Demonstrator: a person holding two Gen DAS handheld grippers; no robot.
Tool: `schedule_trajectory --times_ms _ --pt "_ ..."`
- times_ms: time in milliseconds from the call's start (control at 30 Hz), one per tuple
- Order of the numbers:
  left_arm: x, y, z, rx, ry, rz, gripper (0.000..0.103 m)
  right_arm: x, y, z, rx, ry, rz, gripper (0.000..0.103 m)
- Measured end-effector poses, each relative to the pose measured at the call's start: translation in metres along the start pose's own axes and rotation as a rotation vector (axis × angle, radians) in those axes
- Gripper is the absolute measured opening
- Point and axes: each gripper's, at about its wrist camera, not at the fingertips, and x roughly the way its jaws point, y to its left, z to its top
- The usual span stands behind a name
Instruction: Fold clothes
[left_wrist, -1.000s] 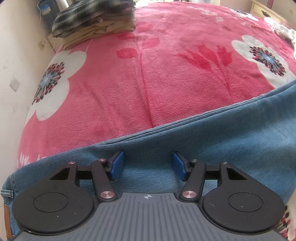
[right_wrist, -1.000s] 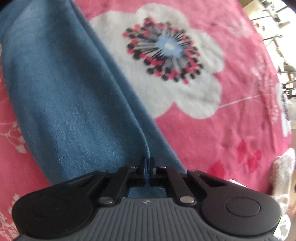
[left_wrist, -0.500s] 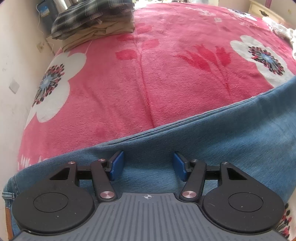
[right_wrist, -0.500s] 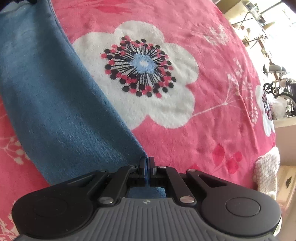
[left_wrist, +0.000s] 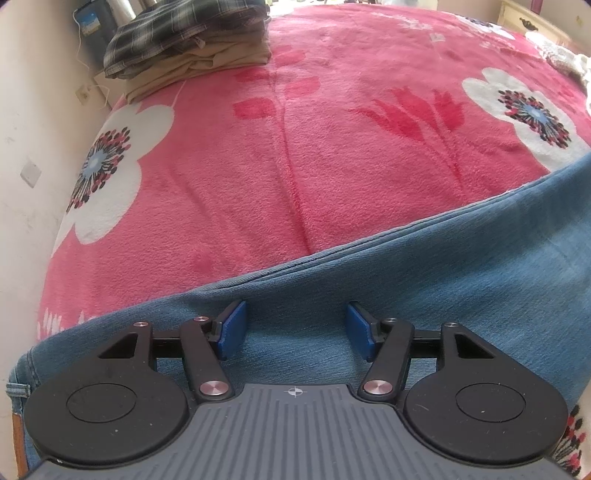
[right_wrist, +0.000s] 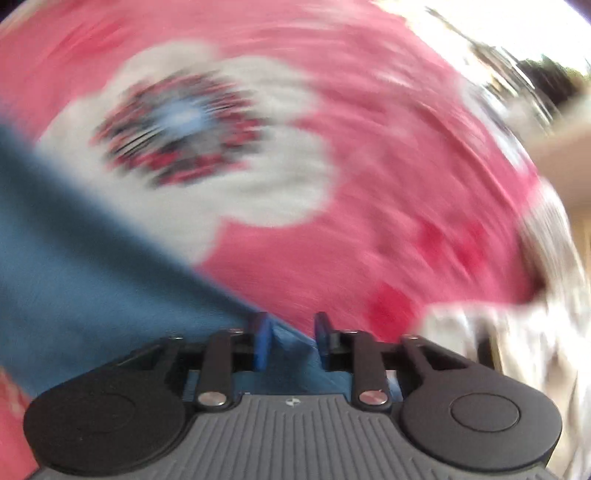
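the folded blue denim jeans (left_wrist: 424, 295) are laid on the pink flowered blanket (left_wrist: 295, 147), long axis from eight to two o'clock, under the open left gripper (left_wrist: 295, 328); the right gripper (right_wrist: 291, 341) has just been opening, denim loose between its pads.

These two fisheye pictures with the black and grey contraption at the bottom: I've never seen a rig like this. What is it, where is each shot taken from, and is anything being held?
No robot here: a person carries a handheld two-finger gripper in each hand, with a camera looking along the fingers. One picture is from the left gripper, the other from the right gripper. Both look down on a pink flowered blanket with blue jeans laid across it. A folded stack, a plaid shirt on top, sits at the far corner. The left jaws stand open over the denim, gripping nothing. The right view is blurred; its jaws have just been opening, with the jeans' edge between them but apparently no longer pinched.
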Motion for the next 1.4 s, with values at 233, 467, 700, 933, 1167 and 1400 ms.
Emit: schedule_trajectory --times_ms 233,467,700,933,1167,1400 --pt "0.001 -0.001 -0.001 -0.007 -0.005 0.006 0.061 -0.057 -0.010 -0.045 0.254 -0.143 0.020 0.027" --pt "0.001 -0.001 0.002 0.012 0.006 0.016 0.063 -0.021 0.006 -0.101 0.244 -0.016 0.024 0.020" --pt "0.002 -0.003 0.004 0.028 0.014 0.030 0.064 -0.059 -0.006 -0.108 0.452 -0.159 -0.079 0.013" --pt "0.001 -0.006 0.003 0.019 0.012 0.045 0.065 -0.101 0.183 -0.035 0.027 -0.397 0.280 0.012" --pt "0.001 -0.002 0.003 0.037 0.007 0.020 0.066 -0.065 0.255 -0.016 -0.159 -0.376 0.414 0.008" --pt "0.002 0.004 -0.001 0.031 -0.008 -0.012 0.066 -0.052 0.089 -0.082 0.229 -0.183 0.141 0.004"
